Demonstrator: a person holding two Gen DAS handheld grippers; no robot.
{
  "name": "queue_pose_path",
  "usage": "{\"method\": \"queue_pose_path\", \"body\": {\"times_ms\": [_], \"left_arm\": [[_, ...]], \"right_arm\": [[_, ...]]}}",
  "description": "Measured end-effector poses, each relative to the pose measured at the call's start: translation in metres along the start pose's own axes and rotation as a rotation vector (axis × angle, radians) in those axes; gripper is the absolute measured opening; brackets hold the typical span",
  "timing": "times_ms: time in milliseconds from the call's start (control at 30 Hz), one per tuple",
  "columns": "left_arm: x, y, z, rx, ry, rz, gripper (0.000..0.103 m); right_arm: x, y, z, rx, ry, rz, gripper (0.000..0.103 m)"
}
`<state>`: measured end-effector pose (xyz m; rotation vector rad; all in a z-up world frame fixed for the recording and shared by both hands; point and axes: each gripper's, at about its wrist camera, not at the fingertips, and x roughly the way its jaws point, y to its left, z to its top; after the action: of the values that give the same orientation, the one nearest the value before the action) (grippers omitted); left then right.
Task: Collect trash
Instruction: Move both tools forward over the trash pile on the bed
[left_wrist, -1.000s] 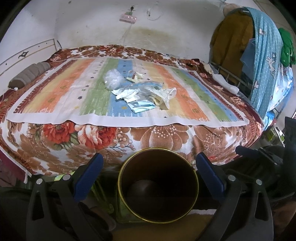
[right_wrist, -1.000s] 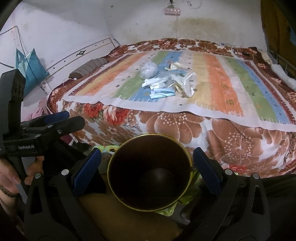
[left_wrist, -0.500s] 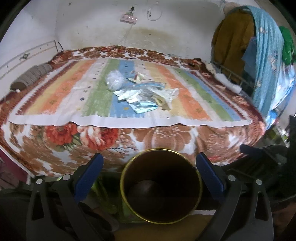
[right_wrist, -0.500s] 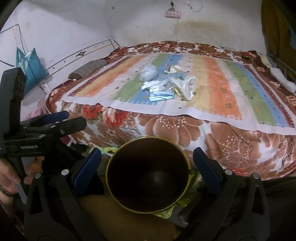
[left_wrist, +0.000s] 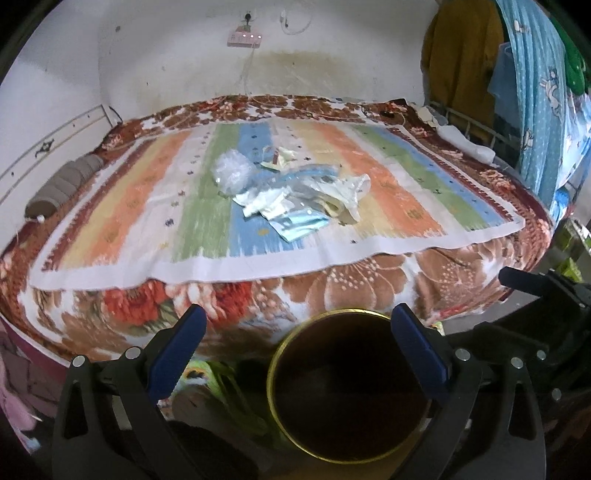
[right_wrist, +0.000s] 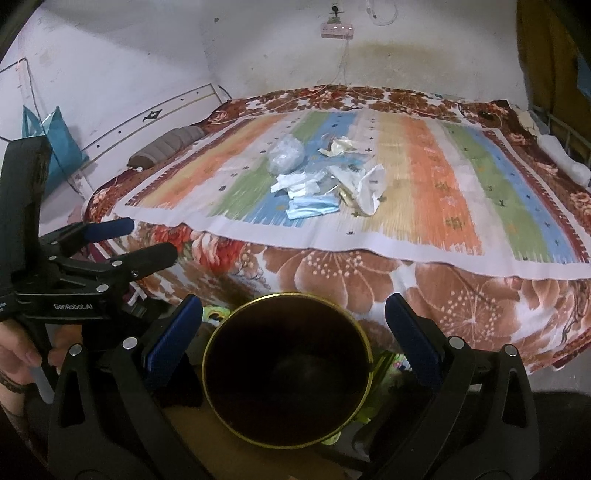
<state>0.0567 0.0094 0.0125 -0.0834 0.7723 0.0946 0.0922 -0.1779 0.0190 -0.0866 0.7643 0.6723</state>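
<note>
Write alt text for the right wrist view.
A pile of wrappers and crumpled plastic lies mid-bed on a striped mat. Below, the open right gripper hovers over a gold-rimmed bin; the left gripper shows at the left edge, open.

I am reading just one piece of text: "GenRobot.AI" in small pale letters on the black body of my left gripper (right_wrist: 147, 240), which is showing at the left edge of the right wrist view, lower down. I am finding nothing else legible; the wrappers in the trash pile (right_wrist: 325, 188) near the middle of that frame are carrying marks too blurred to read.
</note>
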Motion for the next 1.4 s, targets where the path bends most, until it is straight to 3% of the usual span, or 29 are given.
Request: {"method": "queue_pose_path", "body": {"times_ms": [867, 1400], "left_arm": [[0.065, 0.022, 0.086, 0.147, 0.064, 0.09, 0.097], [0.11, 0.026, 0.12, 0.262, 0.004, 0.078, 0.096]], "right_arm": [[0.044, -0.043, 0.068, 0.037, 0.047, -0.026, 0.094], [0.094, -0.061, 0.109, 0.04, 0.128, -0.068, 0.094]]}}
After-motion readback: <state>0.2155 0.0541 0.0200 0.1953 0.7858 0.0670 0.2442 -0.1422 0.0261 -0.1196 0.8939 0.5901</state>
